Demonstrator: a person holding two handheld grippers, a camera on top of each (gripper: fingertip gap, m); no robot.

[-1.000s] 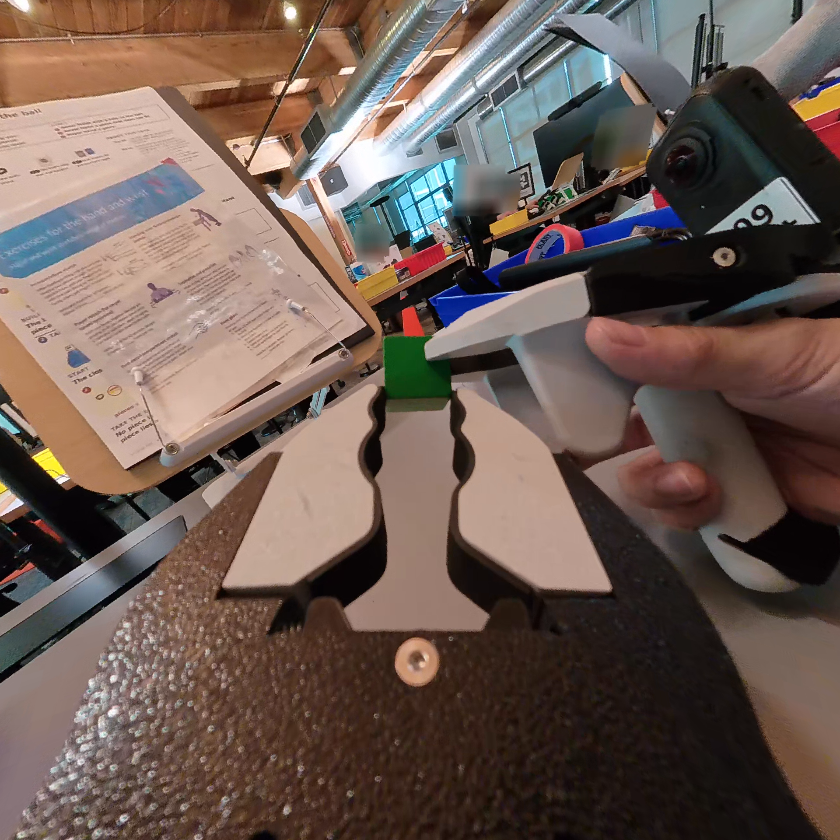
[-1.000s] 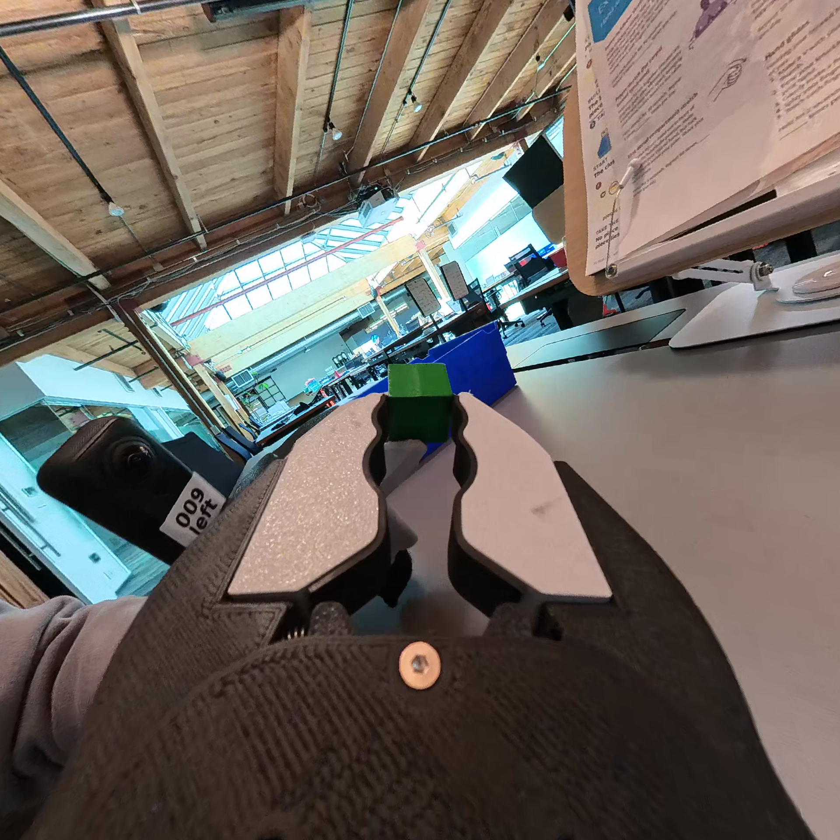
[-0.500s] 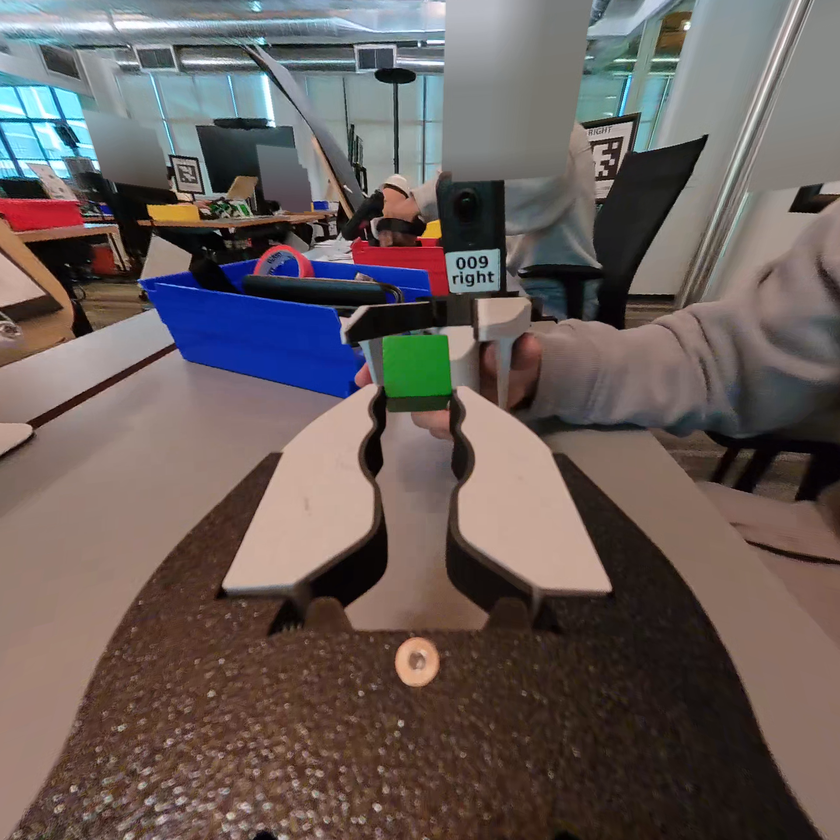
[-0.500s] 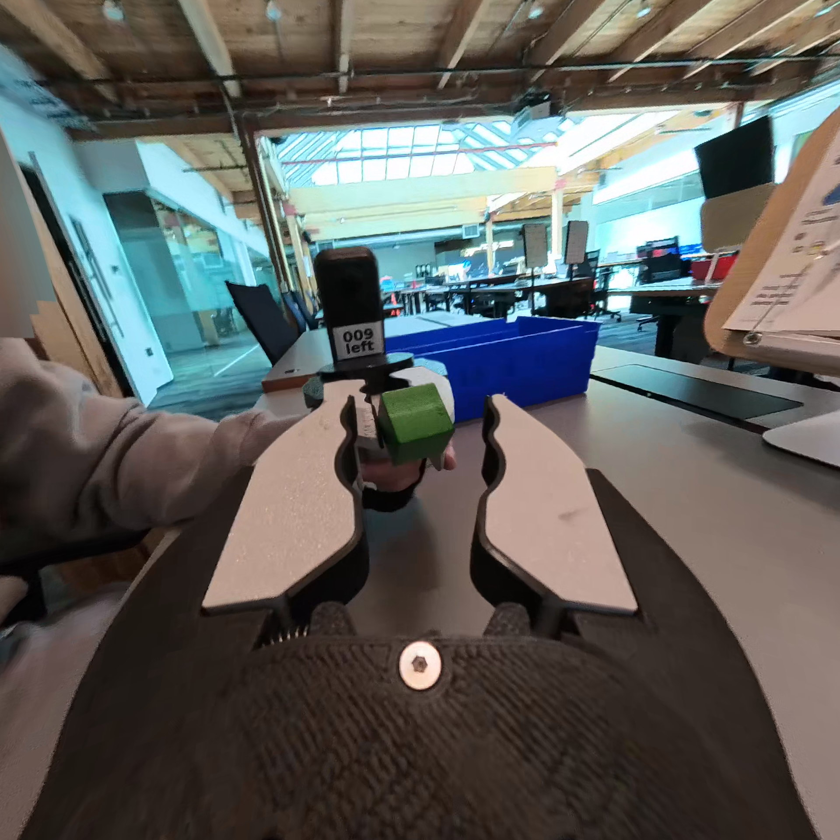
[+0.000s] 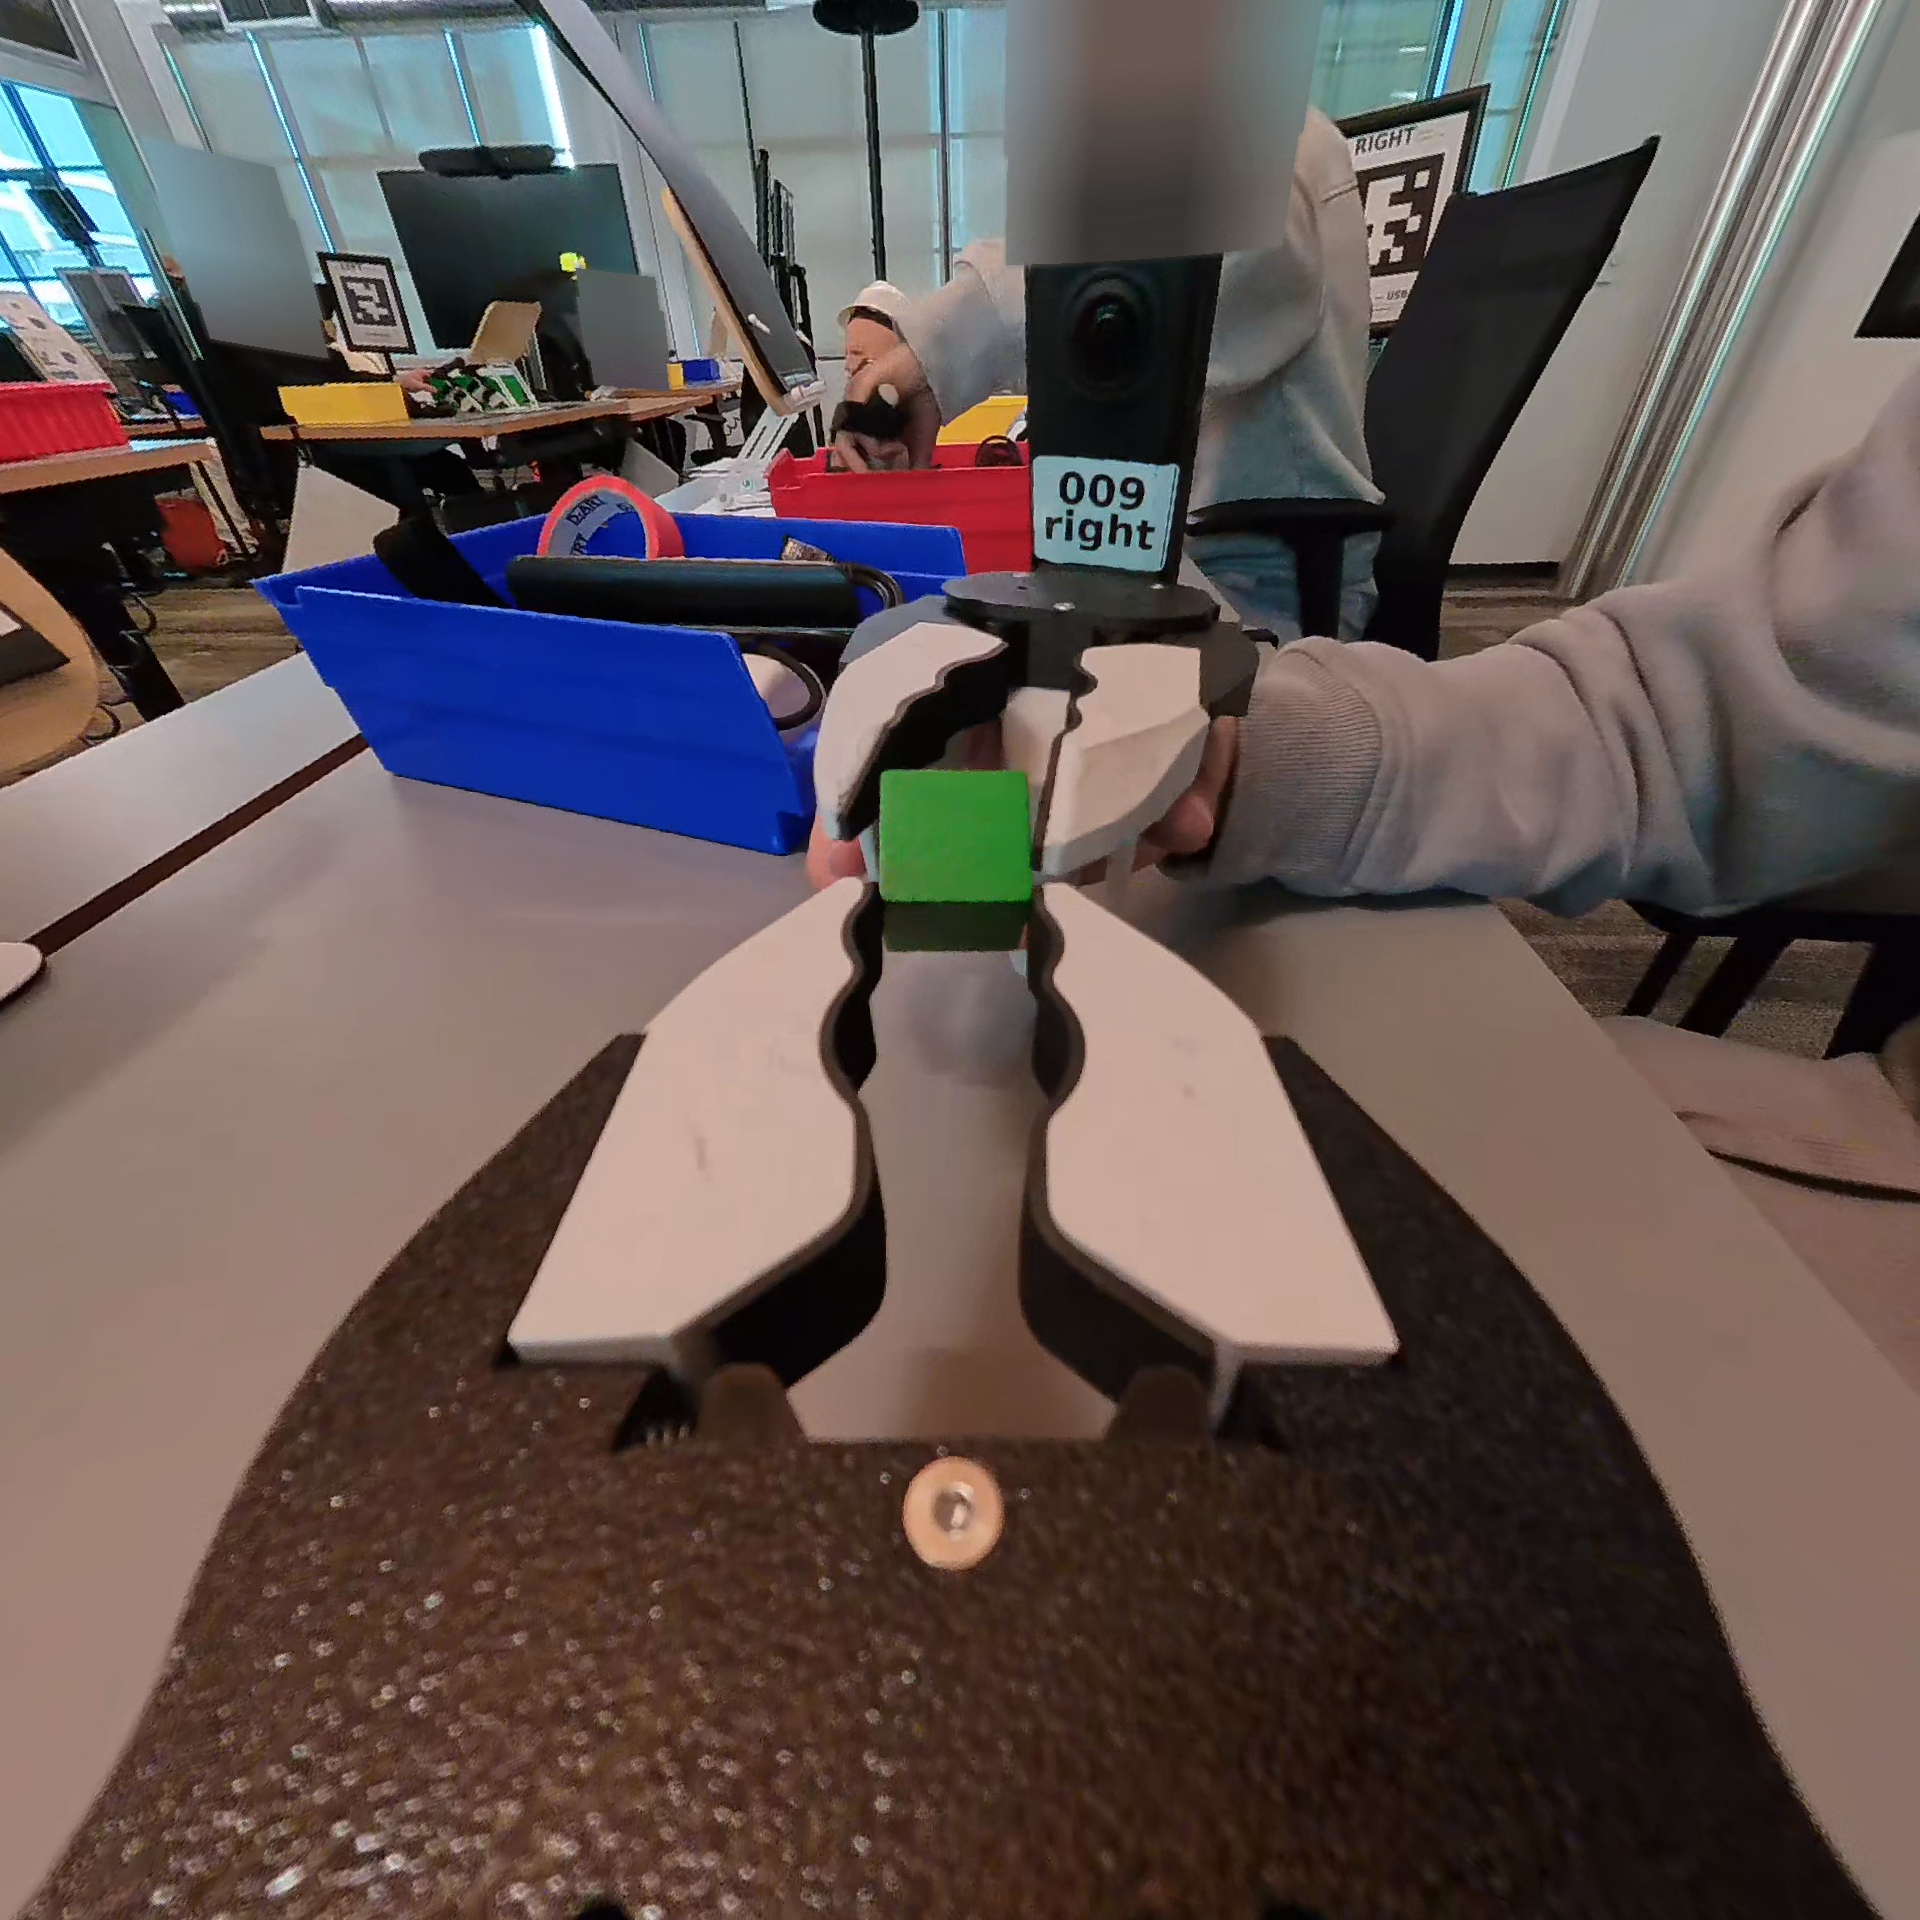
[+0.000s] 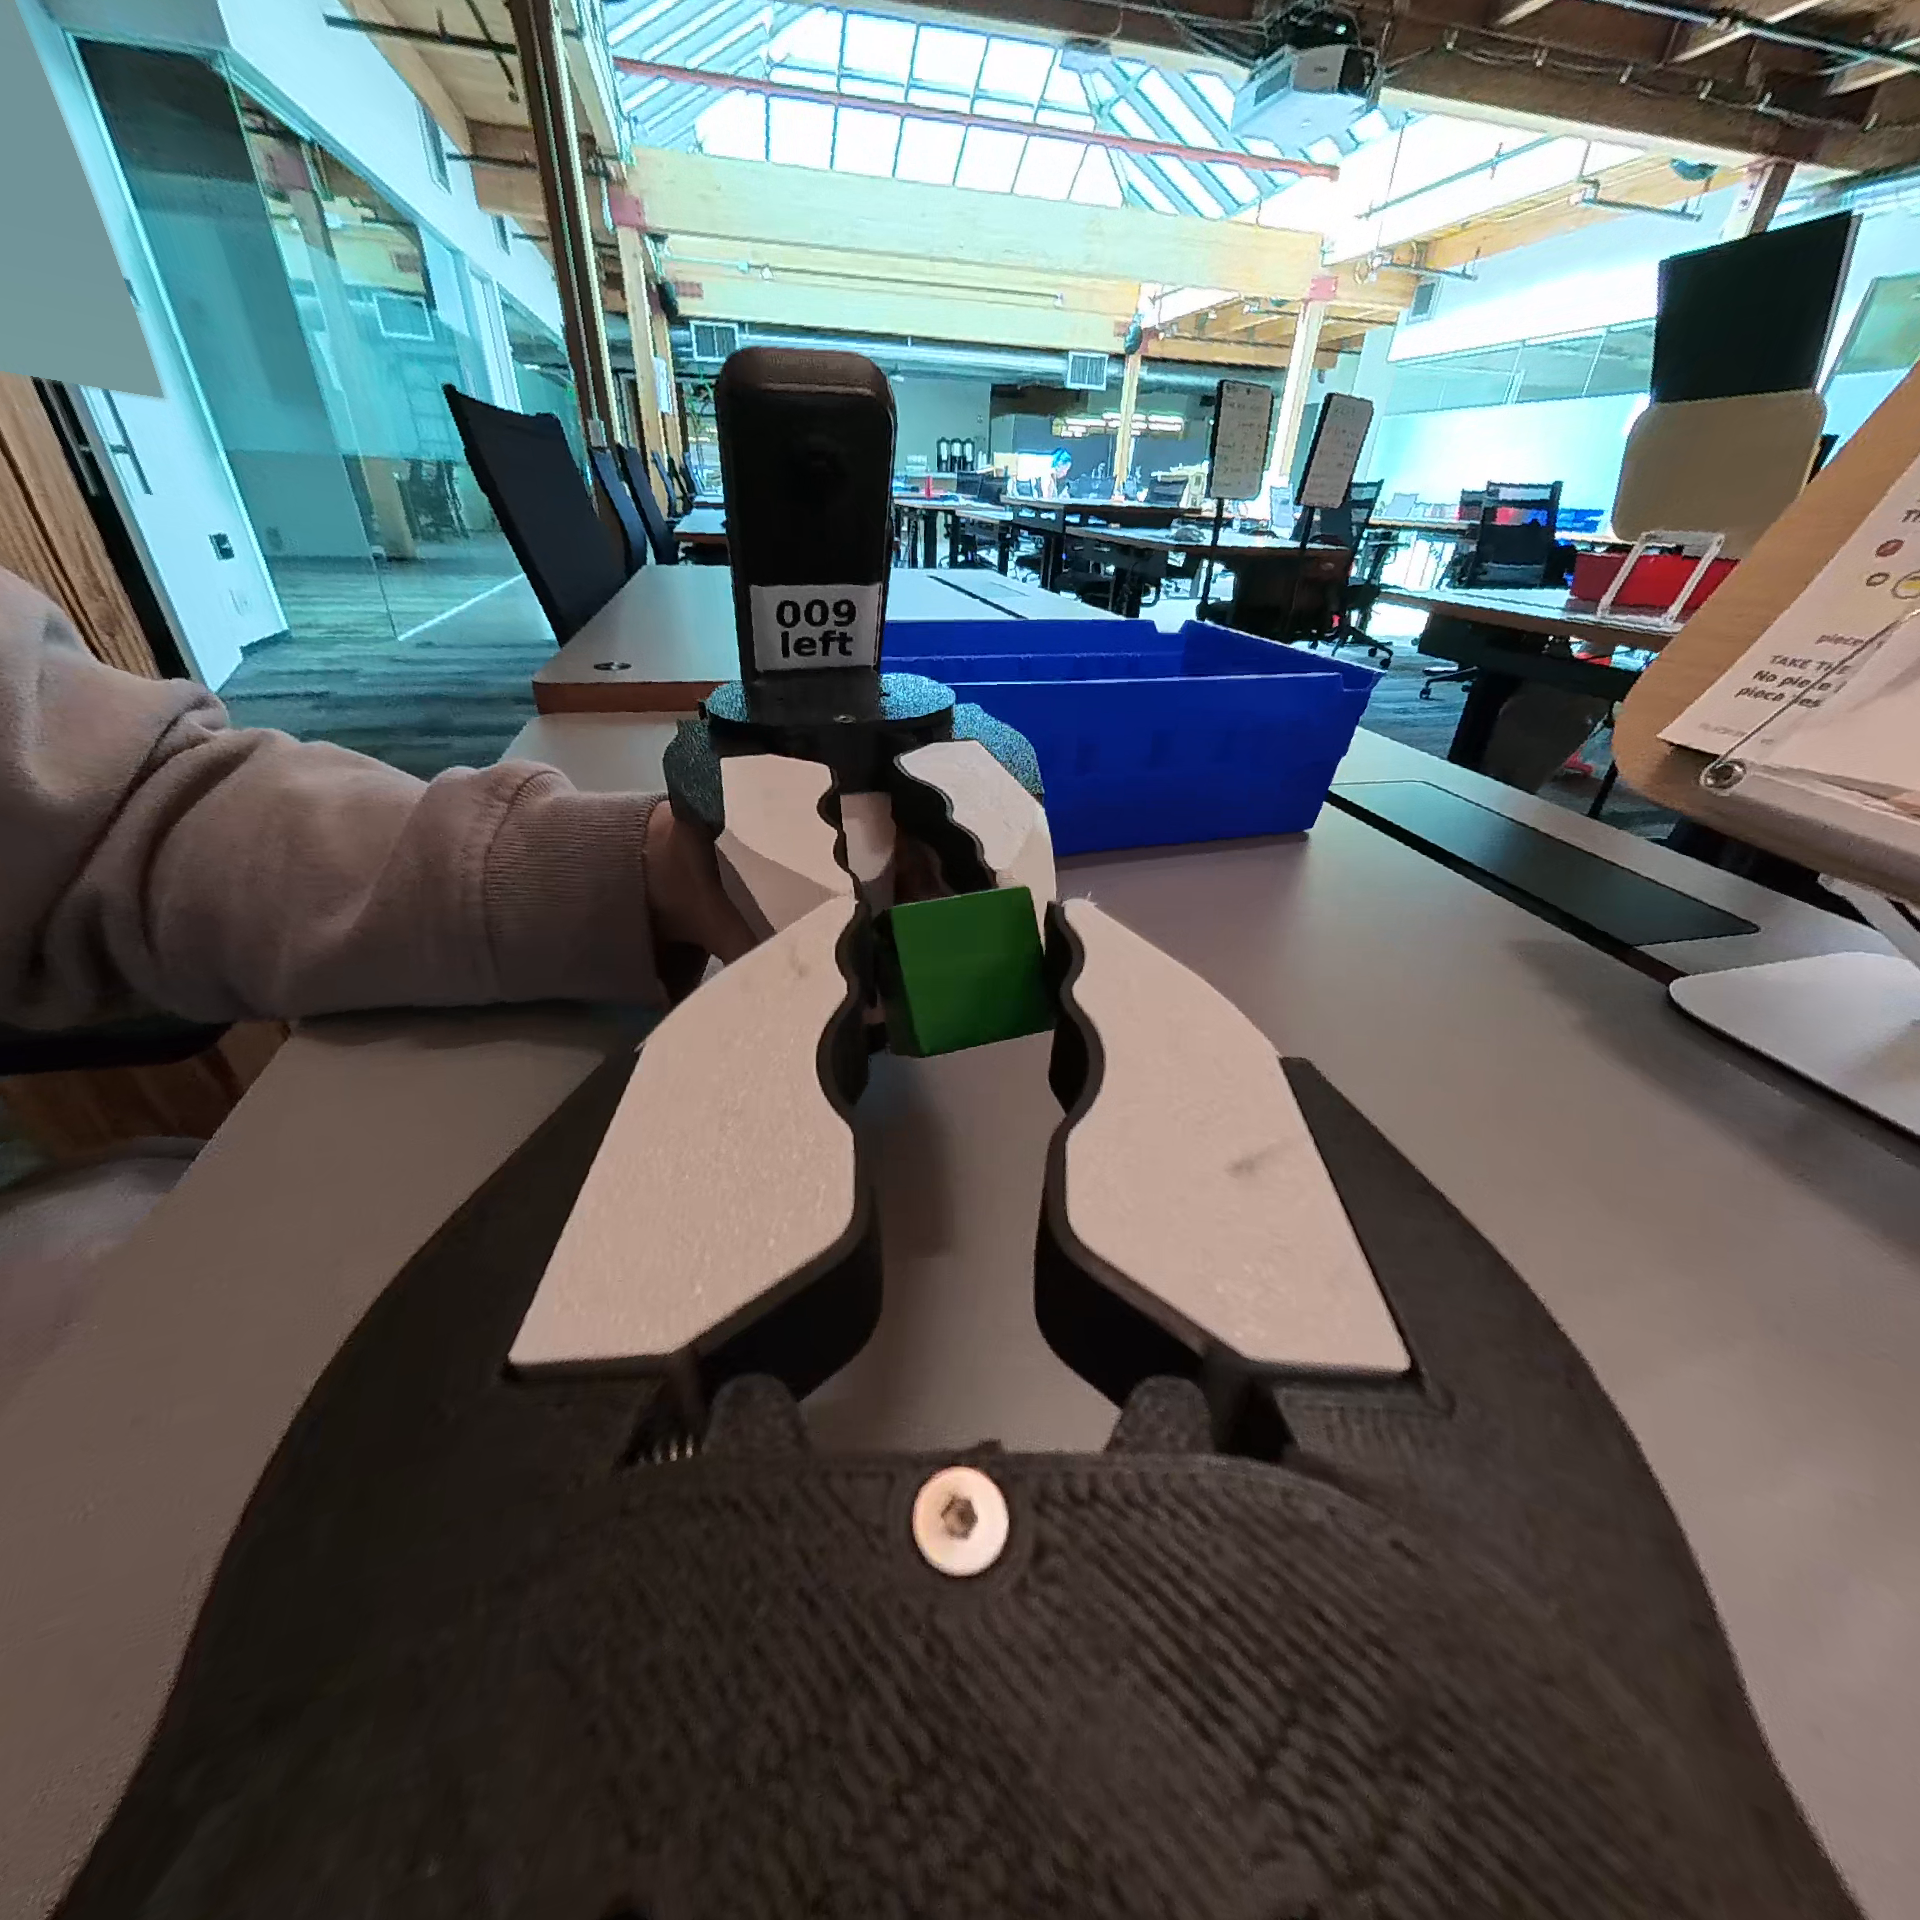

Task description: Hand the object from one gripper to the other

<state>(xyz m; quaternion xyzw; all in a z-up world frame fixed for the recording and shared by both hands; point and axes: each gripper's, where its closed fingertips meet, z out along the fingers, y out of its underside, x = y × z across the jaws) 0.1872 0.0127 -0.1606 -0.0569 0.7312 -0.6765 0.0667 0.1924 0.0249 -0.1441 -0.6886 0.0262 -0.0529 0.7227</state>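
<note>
One green cube (image 5: 954, 847) sits in the air above the grey table (image 5: 312, 997), caught at the meeting point of both grippers. The left gripper (image 5: 954, 914) has its two white fingertips pressed against the cube's sides, jaws closed on it. The right gripper (image 6: 961, 971), facing the other way, also brackets the cube (image 6: 964, 971) between its tips; its jaws look drawn in against the block's sides, though the cube sits slightly turned between them. Each tool shows from the front in the other's view, the right gripper (image 5: 951, 821) and the left gripper (image 6: 935, 883) tip to tip with hardly any gap. A grey sleeve (image 5: 1558, 769) leads away from each handle.

Below the cube the table surface is bare and well apart from it, leaving free room underneath and to both sides. A blue bin (image 5: 540, 696) stands near on the table holding a roll of red tape (image 5: 608, 520). A tilted board with printed sheets (image 6: 1787, 665) rises at the table's far edge. Beyond lie office desks, black chairs (image 5: 1496, 395) and glass walls.
</note>
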